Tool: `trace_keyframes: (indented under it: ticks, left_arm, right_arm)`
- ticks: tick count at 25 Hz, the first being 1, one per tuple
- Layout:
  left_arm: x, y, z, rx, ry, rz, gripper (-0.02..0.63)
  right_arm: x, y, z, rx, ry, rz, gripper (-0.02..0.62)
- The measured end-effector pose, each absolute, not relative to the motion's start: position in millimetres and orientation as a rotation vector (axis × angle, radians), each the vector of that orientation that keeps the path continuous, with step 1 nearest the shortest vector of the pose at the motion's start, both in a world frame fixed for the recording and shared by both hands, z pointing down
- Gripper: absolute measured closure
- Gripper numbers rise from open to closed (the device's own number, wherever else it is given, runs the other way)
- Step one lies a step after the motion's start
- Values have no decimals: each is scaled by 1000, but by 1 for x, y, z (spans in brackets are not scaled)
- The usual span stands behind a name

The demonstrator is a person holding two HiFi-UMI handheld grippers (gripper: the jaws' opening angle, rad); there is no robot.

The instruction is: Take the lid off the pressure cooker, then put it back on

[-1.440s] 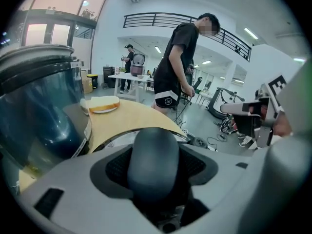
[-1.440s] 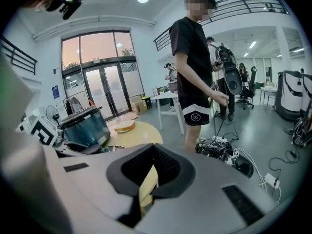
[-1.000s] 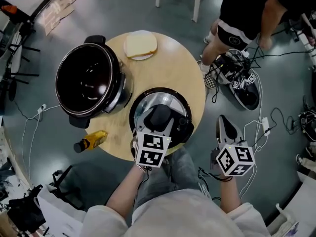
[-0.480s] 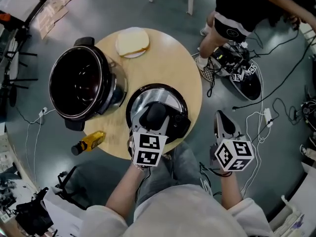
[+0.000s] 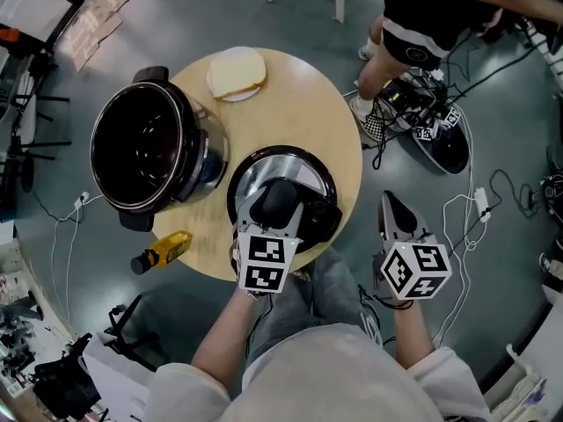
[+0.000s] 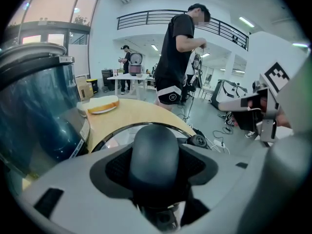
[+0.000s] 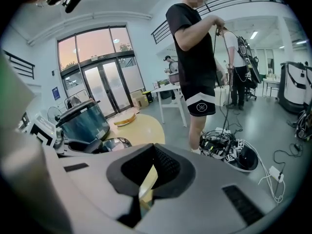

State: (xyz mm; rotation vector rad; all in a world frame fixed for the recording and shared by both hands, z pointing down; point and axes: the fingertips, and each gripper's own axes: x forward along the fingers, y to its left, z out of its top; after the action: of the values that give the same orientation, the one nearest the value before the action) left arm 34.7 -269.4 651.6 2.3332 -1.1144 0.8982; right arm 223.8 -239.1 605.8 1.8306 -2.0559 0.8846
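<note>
The pressure cooker pot (image 5: 145, 148) stands open at the left of the round wooden table (image 5: 295, 112). Its lid (image 5: 262, 170), shiny with a black rim, lies on the table near the front edge. My left gripper (image 5: 278, 211) is shut on the lid's black handle (image 5: 280, 196). In the left gripper view the handle (image 6: 156, 152) fills the space between the jaws, with the pot (image 6: 34, 111) close at the left. My right gripper (image 5: 393, 216) hangs off the table to the right, over the floor, shut and holding nothing (image 7: 147, 175).
A plate with bread (image 5: 236, 73) sits at the table's far edge. A yellow bottle (image 5: 163, 250) lies on the floor at the front left. A person in black (image 5: 431, 11) stands beyond the table's right side, above a tangle of cables (image 5: 422, 117).
Both grippers hold their places, the left one still on the lid's handle. The standing person has shifted a little.
</note>
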Motion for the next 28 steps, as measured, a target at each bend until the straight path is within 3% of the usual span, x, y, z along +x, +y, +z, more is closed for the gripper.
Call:
trace_keyframes:
  ticks: [15,28]
  left_arm:
    - [38,-269,635,2323,-1104,867,336]
    - [53,-280,564,2440,-1072,787,336]
  right_arm:
    - [238,-233,586,1898,-2013,847,594]
    - [228,-240,527,2002,-2081,742,594]
